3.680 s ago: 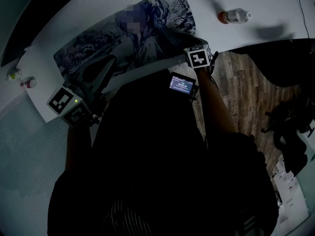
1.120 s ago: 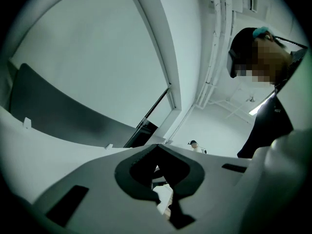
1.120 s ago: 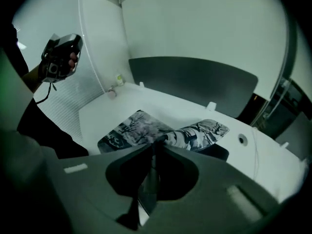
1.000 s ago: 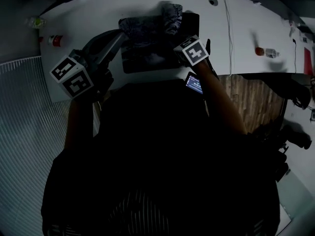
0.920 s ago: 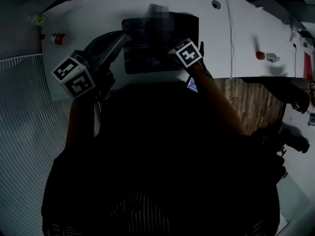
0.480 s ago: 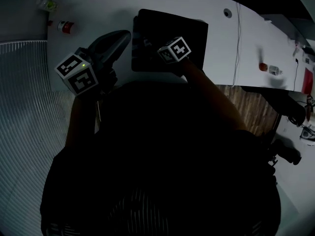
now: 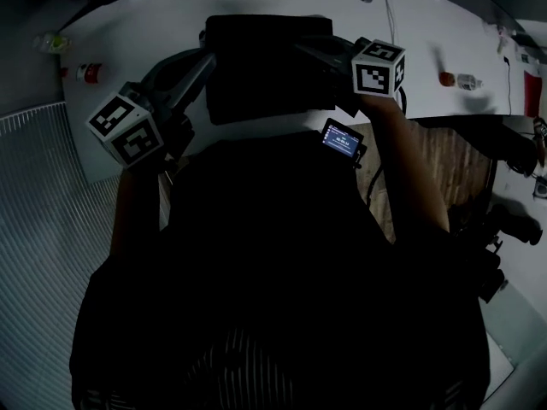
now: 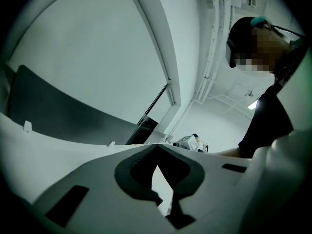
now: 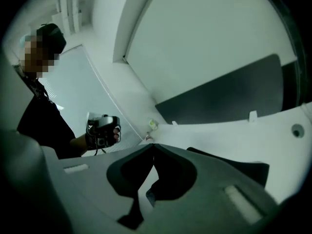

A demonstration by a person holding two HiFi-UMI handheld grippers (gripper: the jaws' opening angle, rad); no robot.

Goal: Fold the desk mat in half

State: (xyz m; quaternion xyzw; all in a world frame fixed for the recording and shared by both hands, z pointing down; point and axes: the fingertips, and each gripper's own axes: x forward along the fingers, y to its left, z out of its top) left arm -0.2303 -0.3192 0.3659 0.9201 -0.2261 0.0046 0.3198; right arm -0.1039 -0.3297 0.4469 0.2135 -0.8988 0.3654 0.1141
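— Two tongs are to be accounted for. How are the left tongs (image 8: 157, 146) found?
— They are seen clenched: the tips are pressed together and nothing is held between them. From above they are seen reaching to the left edge of the desk mat (image 7: 269, 67); whether that edge is touched cannot be told.
— And the right tongs (image 9: 153, 145)?
— They are clenched too, the jaws having just been closing, and nothing is caught between them. They are held over the mat's right side, with the marker cube (image 7: 379, 67) past its right edge and a small lit screen (image 7: 340, 137) below the cube.
— Where is the mat placed?
— It is laid flat on the white bench (image 7: 154, 24), near the front edge, as a compact dark rectangle; only a dark face is shown. In the right gripper view it is seen low at the right, apart from the tips.
— What else is noted on the bench?
— A red-capped bottle (image 7: 90, 73) and a paler one (image 7: 51, 41) are set at the left end, well apart from the mat, and a cable (image 7: 389, 15) is run across the right part.
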